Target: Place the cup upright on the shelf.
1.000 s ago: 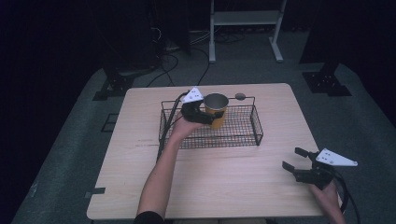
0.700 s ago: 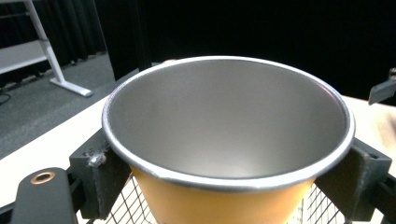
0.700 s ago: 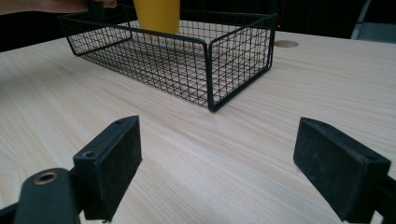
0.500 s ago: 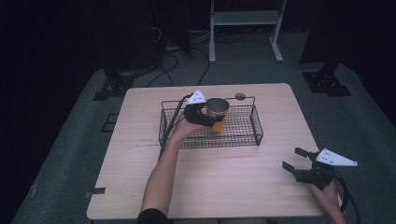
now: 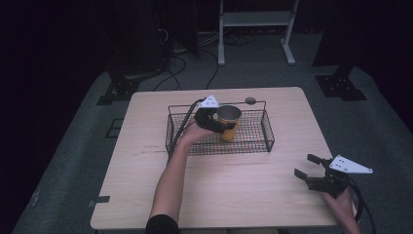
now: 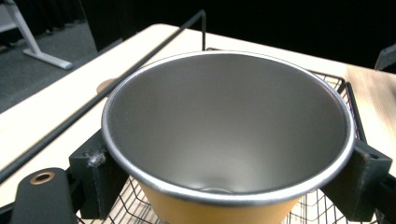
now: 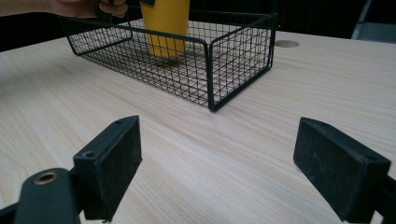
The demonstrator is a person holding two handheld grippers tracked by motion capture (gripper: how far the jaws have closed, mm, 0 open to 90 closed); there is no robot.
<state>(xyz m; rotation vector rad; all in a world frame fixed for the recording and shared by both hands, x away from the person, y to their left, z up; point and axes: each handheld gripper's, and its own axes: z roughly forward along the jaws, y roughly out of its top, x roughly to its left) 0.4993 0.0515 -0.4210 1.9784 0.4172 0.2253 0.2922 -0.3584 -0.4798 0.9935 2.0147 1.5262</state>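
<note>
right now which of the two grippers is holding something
The left gripper, over the wire basket: its jaws are shut on the yellow cup. The right gripper sits open over bare table, gripping nothing.

yellow cup (image 5: 229,124) with silver inside, black wire basket (image 5: 267,132), pale wood-grain table (image 5: 234,185)

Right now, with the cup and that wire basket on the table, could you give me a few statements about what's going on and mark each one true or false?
1. The left hand-held gripper is clamped on the yellow cup. True.
2. The cup is full of liquid. False: its metal inside looks empty in the left gripper view.
3. The cup is inside the wire basket. True.
4. The right hand-held gripper is holding the basket's edge. False: it is open over the bare table, apart from the basket.
5. The basket is made of solid plastic. False: it is black wire mesh.
</note>
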